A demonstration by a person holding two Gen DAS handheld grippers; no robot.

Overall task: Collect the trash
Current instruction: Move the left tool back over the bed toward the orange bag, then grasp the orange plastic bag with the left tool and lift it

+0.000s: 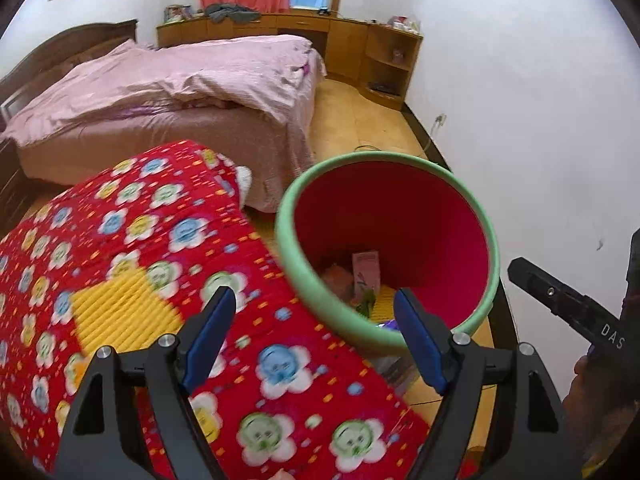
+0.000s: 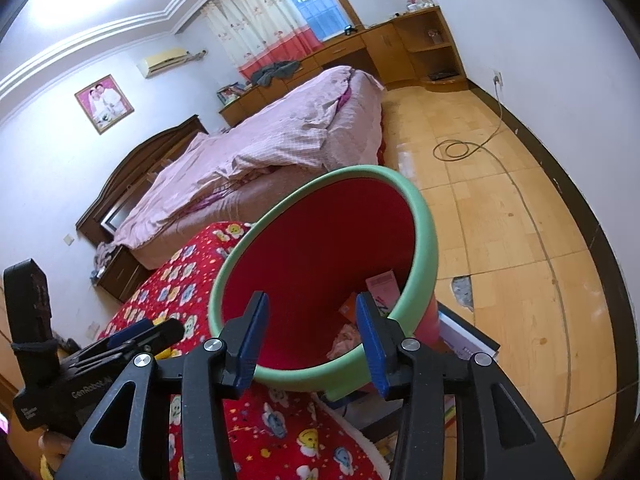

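Bedroom with pink-quilted bed (image 1: 168, 84) and wood floor, seen from left wrist: red plastic bin with green rim (image 1: 384, 236) beside flowered red blanket (image 1: 160, 280), holding dropped pink wrappers (image 1: 366, 268), left gripper (image 1: 320, 336) spread empty above; from right wrist: right gripper (image 2: 312, 340) part-spread, empty, angled into bin mouth.

a bed (image 1: 168, 92) under a rumpled pink quilt, a red cartoon-print blanket (image 1: 160, 280) near it, wooden cabinets (image 1: 344, 40) below the curtained window (image 2: 276, 20)
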